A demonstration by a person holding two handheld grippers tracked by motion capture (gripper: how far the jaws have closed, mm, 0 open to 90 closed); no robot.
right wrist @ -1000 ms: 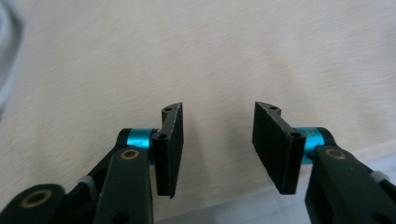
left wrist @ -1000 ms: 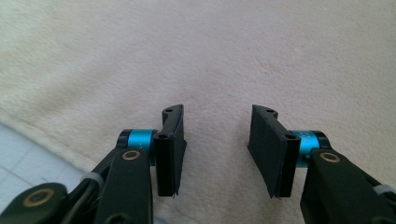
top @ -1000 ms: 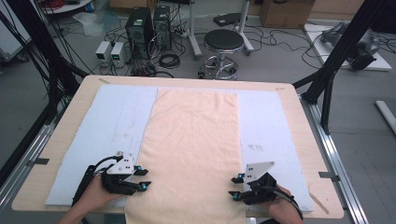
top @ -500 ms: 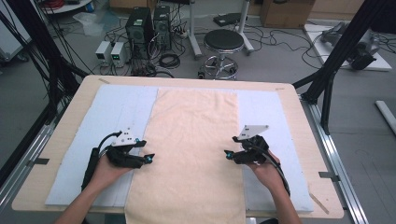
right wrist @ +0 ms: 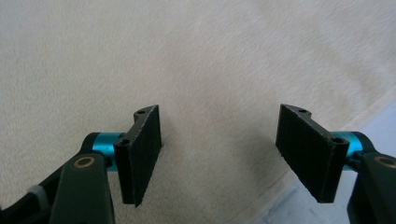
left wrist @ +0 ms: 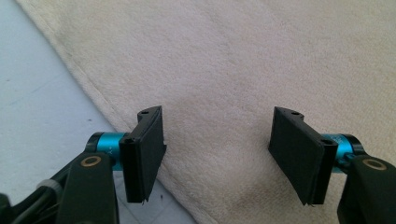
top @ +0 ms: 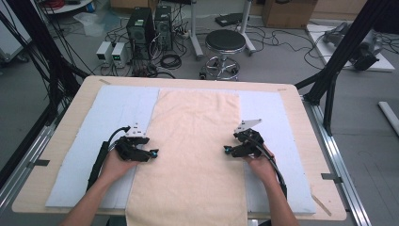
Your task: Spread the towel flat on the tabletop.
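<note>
A cream towel lies flat and lengthwise down the middle of a pale blue mat on the wooden table. My left gripper is at the towel's left edge and points inward over it. My right gripper points inward over the right edge. In the left gripper view the left gripper is open above the towel, whose hem runs beside the blue mat. In the right gripper view the right gripper is open over the towel. Both pairs of jaws have just been opening, with nothing pinched between them.
The towel's near end hangs over the table's front edge. Black frame posts stand at both sides of the table. On the floor beyond it are a stool, computer cases and cables.
Both hands have moved away from the table's near edge, up along the towel's sides. Both pairs of jaws stand wider than before.
</note>
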